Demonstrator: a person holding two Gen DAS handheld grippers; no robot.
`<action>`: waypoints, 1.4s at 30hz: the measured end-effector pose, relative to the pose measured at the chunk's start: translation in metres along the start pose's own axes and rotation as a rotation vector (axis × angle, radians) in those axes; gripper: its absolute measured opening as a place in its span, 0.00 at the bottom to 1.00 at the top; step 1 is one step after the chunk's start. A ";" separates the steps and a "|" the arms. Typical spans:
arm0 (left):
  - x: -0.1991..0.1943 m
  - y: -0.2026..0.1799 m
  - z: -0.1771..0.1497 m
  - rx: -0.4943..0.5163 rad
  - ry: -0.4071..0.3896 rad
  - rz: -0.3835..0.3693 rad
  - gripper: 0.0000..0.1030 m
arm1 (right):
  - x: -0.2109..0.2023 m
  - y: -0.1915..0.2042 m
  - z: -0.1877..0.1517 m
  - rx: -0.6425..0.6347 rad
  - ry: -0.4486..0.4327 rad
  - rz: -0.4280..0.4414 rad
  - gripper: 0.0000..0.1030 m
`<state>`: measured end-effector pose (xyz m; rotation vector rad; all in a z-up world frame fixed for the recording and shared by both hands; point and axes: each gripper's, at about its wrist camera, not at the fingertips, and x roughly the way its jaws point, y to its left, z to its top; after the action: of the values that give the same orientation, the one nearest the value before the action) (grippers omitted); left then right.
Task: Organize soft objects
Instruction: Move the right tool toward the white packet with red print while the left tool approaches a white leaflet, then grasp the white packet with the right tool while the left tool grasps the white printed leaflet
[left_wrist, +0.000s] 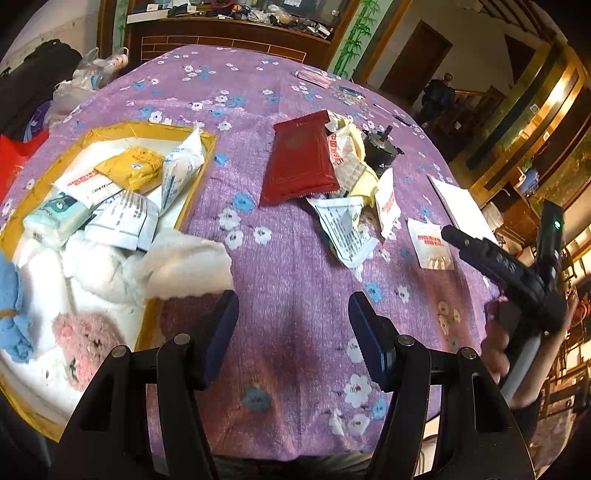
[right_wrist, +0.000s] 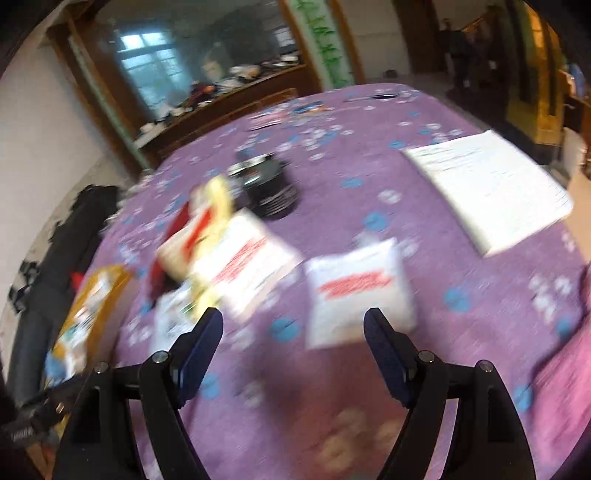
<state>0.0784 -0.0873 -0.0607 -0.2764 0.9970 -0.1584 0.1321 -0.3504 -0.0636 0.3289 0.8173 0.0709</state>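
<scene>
Left wrist view sharp, evenly lit, soft daylight; warm glare on gold trim (left_wrist: 554, 99) at right. Right wrist view heavily motion-blurred; window (right_wrist: 155, 70) glows pale blue. Both fisheye: edges bend, corners black. Dim shadow on purple tablecloth (left_wrist: 295, 332) between fingers.

I see a worktop (left_wrist: 295, 258) draped in purple flowered cloth. On it lie a yellow tray (left_wrist: 207, 155) at the left, a red packet (left_wrist: 299, 162) in the middle beside a heap of white sachets (left_wrist: 351, 177), one lone sachet (left_wrist: 430, 243) nearer the right, a black cylinder (left_wrist: 376, 147) behind and a white paper pad (right_wrist: 487, 184) at the right edge
</scene>
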 end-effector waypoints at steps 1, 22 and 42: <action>0.001 0.001 0.001 -0.006 0.004 -0.003 0.60 | 0.006 -0.005 0.005 0.005 0.009 -0.019 0.77; 0.106 -0.054 0.055 0.120 0.119 0.032 0.60 | 0.042 0.006 -0.004 -0.051 0.025 -0.218 0.56; 0.068 -0.028 0.003 0.052 0.118 -0.020 0.26 | 0.007 -0.007 -0.013 0.052 -0.084 -0.044 0.03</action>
<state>0.1167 -0.1305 -0.1055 -0.2320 1.1060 -0.2207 0.1270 -0.3525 -0.0786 0.3609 0.7432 -0.0051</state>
